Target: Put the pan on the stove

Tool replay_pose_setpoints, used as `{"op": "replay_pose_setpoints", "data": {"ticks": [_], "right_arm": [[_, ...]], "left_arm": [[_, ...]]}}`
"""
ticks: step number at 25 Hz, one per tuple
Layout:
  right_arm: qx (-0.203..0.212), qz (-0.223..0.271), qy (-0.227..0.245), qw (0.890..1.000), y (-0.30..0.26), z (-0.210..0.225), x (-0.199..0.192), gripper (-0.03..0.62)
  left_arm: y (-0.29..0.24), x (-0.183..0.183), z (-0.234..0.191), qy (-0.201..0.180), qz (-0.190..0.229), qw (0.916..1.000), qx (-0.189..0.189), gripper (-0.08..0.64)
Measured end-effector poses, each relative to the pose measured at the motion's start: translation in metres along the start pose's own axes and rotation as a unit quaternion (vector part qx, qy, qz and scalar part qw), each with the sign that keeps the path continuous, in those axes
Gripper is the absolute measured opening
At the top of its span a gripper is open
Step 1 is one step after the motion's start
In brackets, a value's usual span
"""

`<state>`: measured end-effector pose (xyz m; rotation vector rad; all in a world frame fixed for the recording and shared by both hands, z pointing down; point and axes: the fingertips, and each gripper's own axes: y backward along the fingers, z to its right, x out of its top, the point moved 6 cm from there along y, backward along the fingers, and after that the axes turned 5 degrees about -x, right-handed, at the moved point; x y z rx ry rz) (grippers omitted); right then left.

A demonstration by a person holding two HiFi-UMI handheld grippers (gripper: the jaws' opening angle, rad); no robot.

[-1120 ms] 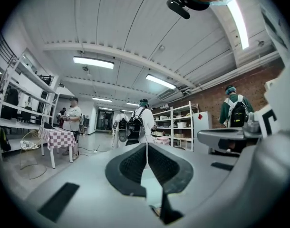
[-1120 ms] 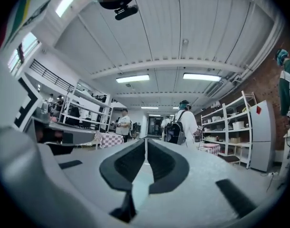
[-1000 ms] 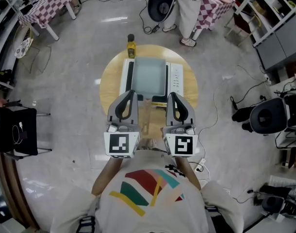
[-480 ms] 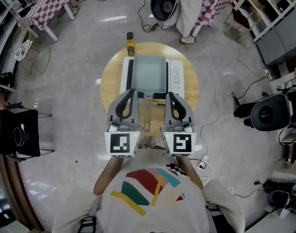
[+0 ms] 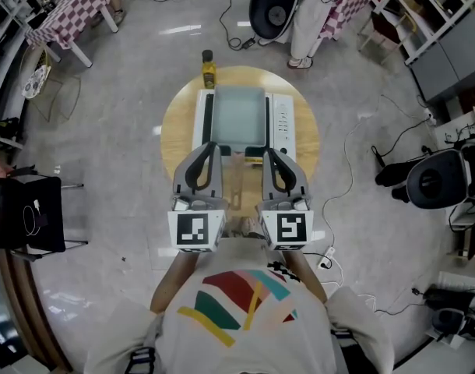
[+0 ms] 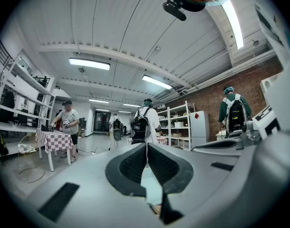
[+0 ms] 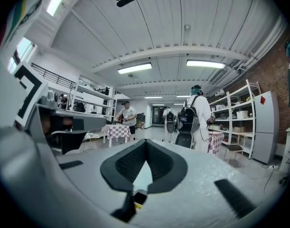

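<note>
A white stove [image 5: 278, 123] lies on a round wooden table [image 5: 175, 127]; a square grey-green surface [image 5: 239, 119] sits on its top between two black strips. I cannot make out a pan as a separate thing. A small black and yellow object [image 5: 255, 157] lies at the stove's near edge. My left gripper [image 5: 210, 148] and right gripper [image 5: 267, 153] hover side by side over the table's near half, tips toward the stove. Both are shut with nothing held: the fingertips meet in the left gripper view [image 6: 146, 145] and in the right gripper view [image 7: 145, 141].
A yellow oil bottle [image 5: 209, 72] stands at the table's far edge. A person [image 5: 307, 22] stands beyond the table beside a black chair [image 5: 272, 6]. Checked-cloth tables [image 5: 62, 14], shelving [image 5: 424, 22], cables and another chair [image 5: 436, 181] ring the floor.
My right gripper has drifted slightly left, toward the left one. The left gripper has stayed put.
</note>
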<state>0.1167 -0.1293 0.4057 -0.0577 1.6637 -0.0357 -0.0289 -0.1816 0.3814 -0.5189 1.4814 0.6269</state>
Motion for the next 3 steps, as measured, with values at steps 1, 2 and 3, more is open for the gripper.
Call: {"op": "replay_pose_setpoints", "data": {"ticks": [1,2,3], "right_arm": [[0.001,-0.002,0.000,1.000,-0.0004,-0.0003,-0.0023,-0.002],[0.001,-0.004,0.000,1.000,-0.0008,-0.0007,-0.0045,0.000],[0.002,-0.006,-0.001,1.000,-0.0014,-0.0010,-0.0068,-0.002]], "left_arm": [[-0.0004,-0.0015,-0.0002,0.001,0.000,1.0000,0.000,0.006],[-0.0010,-0.0027,-0.0004,0.002,0.000,1.0000,0.000,0.006],[-0.0017,-0.0035,-0.0007,0.004,0.000,1.0000,-0.001,0.006]]}}
